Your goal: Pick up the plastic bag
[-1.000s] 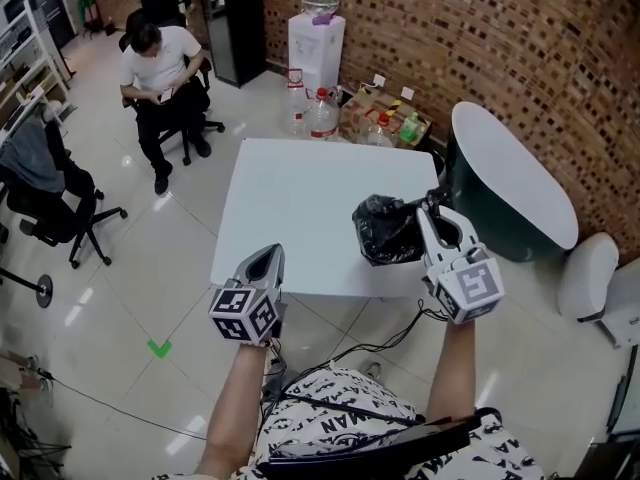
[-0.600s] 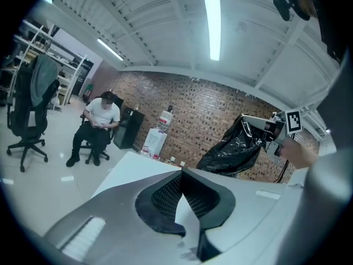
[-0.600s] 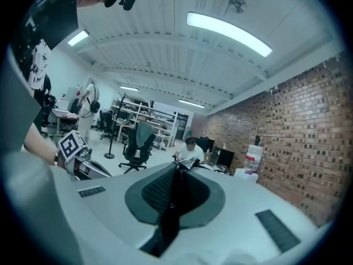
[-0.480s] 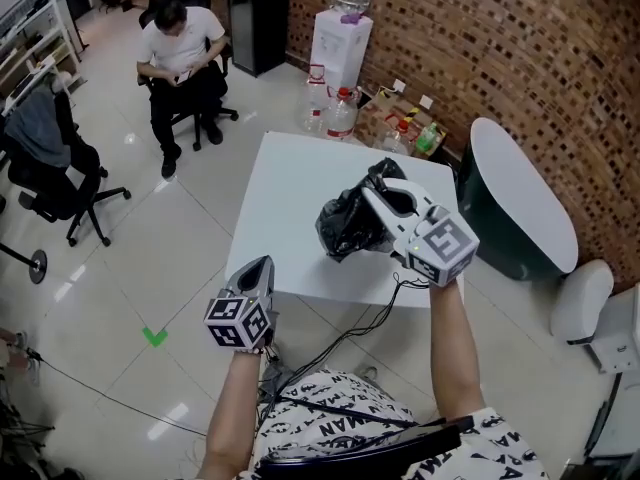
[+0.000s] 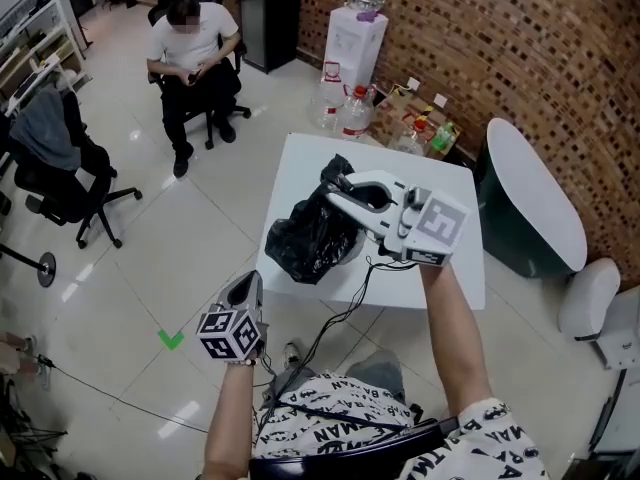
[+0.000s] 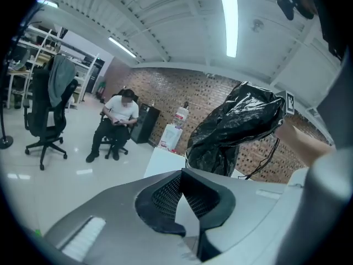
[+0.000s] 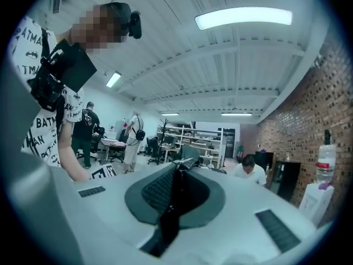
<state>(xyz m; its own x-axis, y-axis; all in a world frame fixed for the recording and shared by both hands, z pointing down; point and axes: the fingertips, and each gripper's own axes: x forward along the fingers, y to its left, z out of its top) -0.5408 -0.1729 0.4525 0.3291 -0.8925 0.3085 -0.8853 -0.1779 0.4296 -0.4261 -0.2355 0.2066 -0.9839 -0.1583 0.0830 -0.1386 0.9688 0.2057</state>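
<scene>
One bag fold, right gripper view

A white square table stands on a glossy floor of pale tiles. A black plastic bag hangs over the table's front left part; whether it touches the top cannot be told. A small green tape mark lies on the floor. Beyond the table, clear plastic water bottles stand beside a white water dispenser, with a black office chair at the left.
</scene>
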